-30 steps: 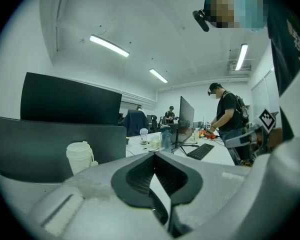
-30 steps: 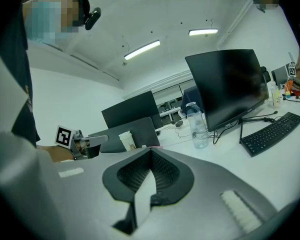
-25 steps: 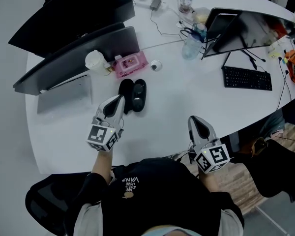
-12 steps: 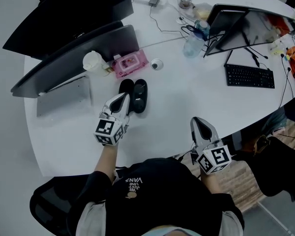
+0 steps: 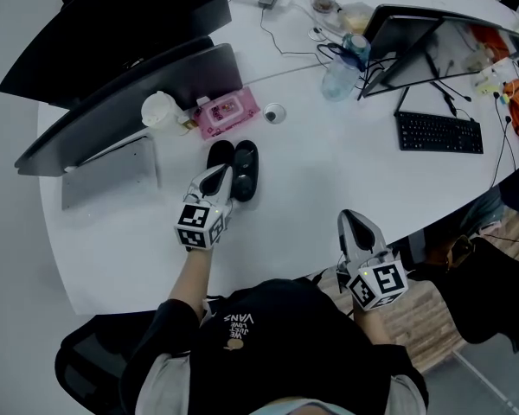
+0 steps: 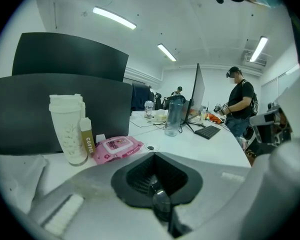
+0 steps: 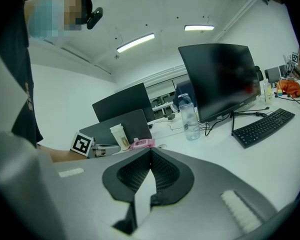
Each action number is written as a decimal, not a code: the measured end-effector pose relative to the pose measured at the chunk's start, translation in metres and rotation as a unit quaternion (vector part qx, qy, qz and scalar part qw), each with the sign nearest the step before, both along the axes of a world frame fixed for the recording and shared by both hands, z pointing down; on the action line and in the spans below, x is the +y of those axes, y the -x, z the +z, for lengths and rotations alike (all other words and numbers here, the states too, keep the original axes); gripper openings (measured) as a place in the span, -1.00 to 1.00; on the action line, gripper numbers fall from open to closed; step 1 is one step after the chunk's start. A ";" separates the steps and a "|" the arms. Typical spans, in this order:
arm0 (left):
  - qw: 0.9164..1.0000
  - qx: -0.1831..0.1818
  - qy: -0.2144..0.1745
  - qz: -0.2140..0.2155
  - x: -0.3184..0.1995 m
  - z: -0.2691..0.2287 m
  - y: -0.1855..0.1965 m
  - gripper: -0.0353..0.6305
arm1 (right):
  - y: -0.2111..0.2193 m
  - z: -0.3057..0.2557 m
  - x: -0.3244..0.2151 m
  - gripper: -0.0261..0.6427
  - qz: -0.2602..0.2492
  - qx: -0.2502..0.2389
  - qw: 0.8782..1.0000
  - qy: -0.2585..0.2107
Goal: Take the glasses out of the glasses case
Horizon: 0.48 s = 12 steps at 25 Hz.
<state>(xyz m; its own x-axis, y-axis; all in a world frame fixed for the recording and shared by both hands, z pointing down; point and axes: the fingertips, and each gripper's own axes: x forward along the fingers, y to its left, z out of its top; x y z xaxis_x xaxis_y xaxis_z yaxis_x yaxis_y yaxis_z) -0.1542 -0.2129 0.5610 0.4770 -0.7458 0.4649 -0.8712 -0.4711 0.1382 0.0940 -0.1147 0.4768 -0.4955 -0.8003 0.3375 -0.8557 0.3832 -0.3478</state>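
The black glasses case lies open on the white table, its two oval halves side by side. I cannot make out the glasses inside it. My left gripper is shut, and its tip lies over the near end of the case's left half. In the left gripper view the jaws of the left gripper meet at the tip, and a dark rounded shape shows through the gap below them. My right gripper is shut and empty at the table's front edge, well right of the case. In the right gripper view the right gripper points towards the monitors.
Behind the case are a pink wipes pack, a white cup and a small round object. A closed laptop lies left, dark monitors behind it. A keyboard and a water bottle stand right.
My left gripper has moved forward and right, so its tip now overlaps the case's near end. The right gripper has barely shifted.
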 end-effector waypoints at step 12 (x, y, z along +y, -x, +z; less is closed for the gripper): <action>0.997 -0.020 0.070 -0.001 -0.001 0.053 -0.011 -0.79 | -0.005 0.007 0.002 -0.93 0.012 0.013 1.000 0.010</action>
<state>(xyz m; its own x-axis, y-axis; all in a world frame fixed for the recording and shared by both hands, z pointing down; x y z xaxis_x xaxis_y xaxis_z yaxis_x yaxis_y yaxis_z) -0.1431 -0.2141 0.6135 0.4544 -0.6726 0.5840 -0.8783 -0.4477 0.1677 0.0992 -0.1127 0.4840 -0.4676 -0.8051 0.3650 -0.8731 0.3561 -0.3330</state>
